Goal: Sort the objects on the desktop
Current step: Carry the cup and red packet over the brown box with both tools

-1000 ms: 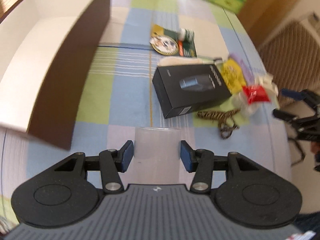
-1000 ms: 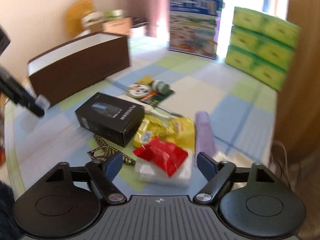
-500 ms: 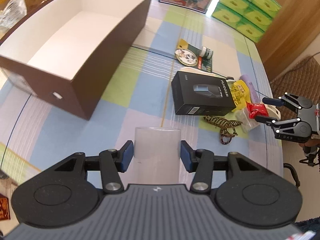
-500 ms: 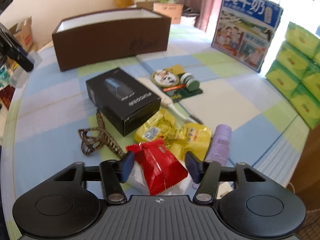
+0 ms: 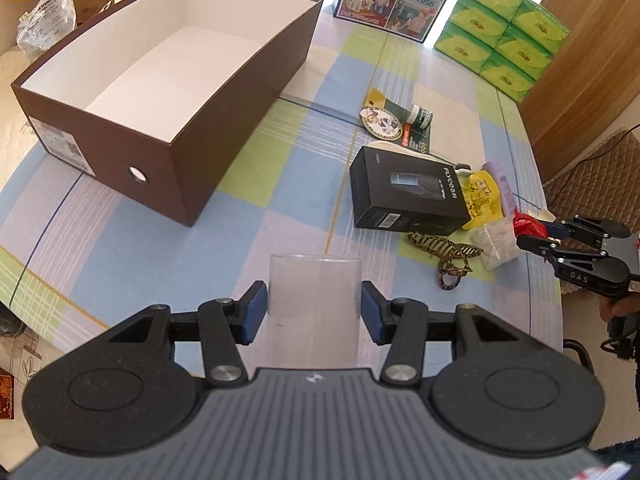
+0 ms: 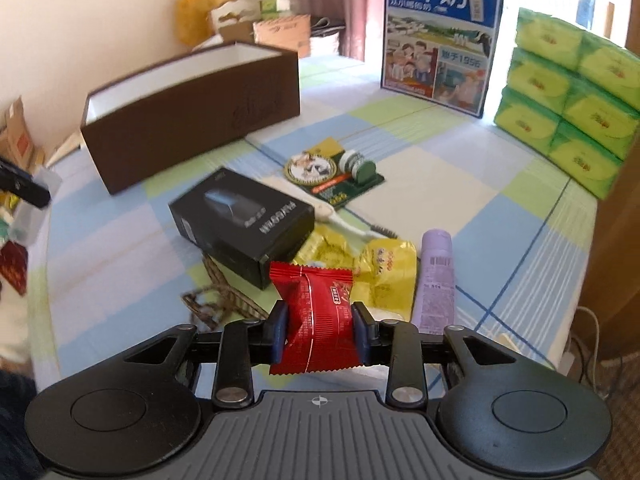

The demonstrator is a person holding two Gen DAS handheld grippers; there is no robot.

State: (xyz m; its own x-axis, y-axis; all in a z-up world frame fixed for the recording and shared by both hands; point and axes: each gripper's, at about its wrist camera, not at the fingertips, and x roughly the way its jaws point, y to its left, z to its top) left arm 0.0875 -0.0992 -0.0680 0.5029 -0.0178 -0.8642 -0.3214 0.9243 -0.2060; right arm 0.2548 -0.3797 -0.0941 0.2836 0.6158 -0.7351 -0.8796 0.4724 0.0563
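Observation:
My left gripper point(image 5: 314, 312) is shut on a clear plastic container point(image 5: 314, 280), held above the checked tablecloth. An open brown box point(image 5: 172, 148) with a white inside stands to its upper left, shown as brown box point(image 6: 192, 120) in the right wrist view. My right gripper point(image 6: 320, 326) has its jaws closing, and the pads press on a red snack packet point(image 6: 316, 300) lifted over the pile. Below it lie a black product box point(image 6: 244, 216), yellow packets point(image 6: 384, 268), a purple tube point(image 6: 436, 276) and a leopard hair clip point(image 5: 444, 252).
A green card with a small bottle point(image 6: 340, 176) and a white brush point(image 6: 340, 220) lie past the black box. A milk carton case point(image 6: 440, 40) and green tissue packs point(image 6: 572, 92) stand at the back. A bag of cotton swabs point(image 5: 494, 242) sits near the table's right edge.
The right jaws have come together on the red packet and raised it off the pile. The left gripper, still holding the clear container, has drawn back and up, so the brown box shows whole.

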